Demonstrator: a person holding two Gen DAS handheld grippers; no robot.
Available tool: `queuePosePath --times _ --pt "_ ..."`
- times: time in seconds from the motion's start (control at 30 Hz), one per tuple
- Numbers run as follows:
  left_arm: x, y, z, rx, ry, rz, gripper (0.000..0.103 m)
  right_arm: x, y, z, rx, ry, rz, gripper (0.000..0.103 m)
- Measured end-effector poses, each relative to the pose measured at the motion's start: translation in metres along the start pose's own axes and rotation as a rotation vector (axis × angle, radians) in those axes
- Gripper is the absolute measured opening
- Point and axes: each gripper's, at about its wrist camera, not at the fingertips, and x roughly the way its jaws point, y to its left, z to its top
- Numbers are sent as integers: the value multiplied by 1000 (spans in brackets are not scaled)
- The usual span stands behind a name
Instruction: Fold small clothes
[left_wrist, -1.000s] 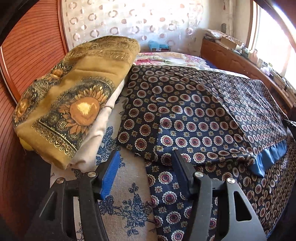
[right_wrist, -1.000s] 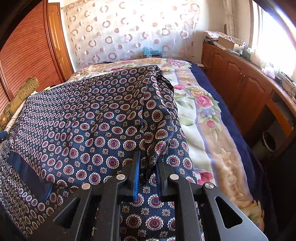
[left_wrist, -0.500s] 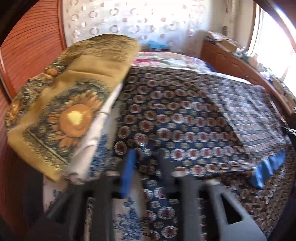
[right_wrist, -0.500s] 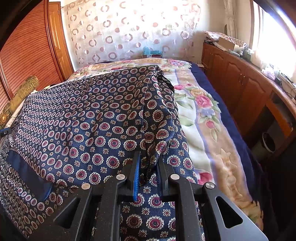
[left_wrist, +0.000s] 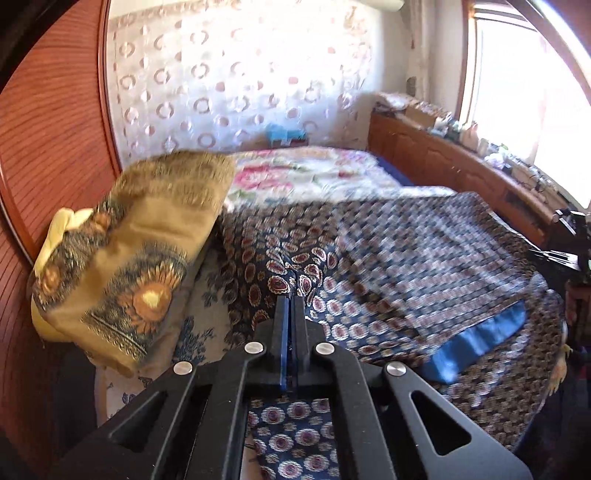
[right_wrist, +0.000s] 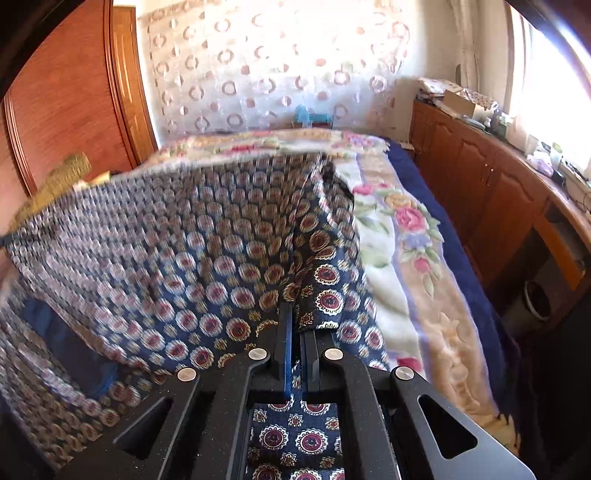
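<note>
We pinch the patterned garment (left_wrist: 388, 258) in both: left gripper (left_wrist: 291, 301) and right gripper (right_wrist: 293, 308) clamped on folds; no writing readable.

garment (left_wrist: 388, 266) navy, red-cream medallion print – blue hem band; pillow (left_wrist: 122, 266) gold, sunflower motif

At the bed's left edge we see a folded sunflower cloth (left_wrist: 122, 266) against the wooden wall panel (left_wrist: 48, 155). A floral blanket (right_wrist: 402, 266) covers the bed's right side. We see a ring-patterned curtain (right_wrist: 273, 70) beyond its far edge, and cluttered wooden cabinets (right_wrist: 491, 192) along its right.
</note>
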Motion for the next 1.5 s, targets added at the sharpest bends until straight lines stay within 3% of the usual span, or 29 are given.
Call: queuePosePath --times 0.33,0.67,0.97,1.13,1.17,1.23,1.27,1.37,1.4,1.5 --pt "-50 -4 -5 7 -81 -74 2 -63 -6 10 -54 -96 18 2" --pt "-79 -6 -76 -33 -6 -89 2 -124 -15 -35 -66 -104 22 2" --pt "-54 0 -123 -77 114 -42 2 -80 -23 -78 0 56 25 2" --pt "-56 -1 -122 -84 111 -46 3 -75 -26 -77 19 46 31 8" --pt "-57 -2 -121 -81 108 -43 6 -81 -28 -78 21 34 30 9" --pt "-59 -2 -120 -81 102 -27 34 -95 -22 -78 14 2 24 19" --pt "-60 -1 -120 -83 94 -28 41 -103 -17 -83 7 -11 16 26" --pt "-62 3 -119 -97 81 -19 65 -114 -8 -80 -18 -45 1 34" --pt "-62 4 -119 -100 78 -17 69 -117 -4 -79 -28 -56 -3 36" --pt "-58 6 -120 -107 91 -7 69 -130 9 -74 -49 -91 -2 43"
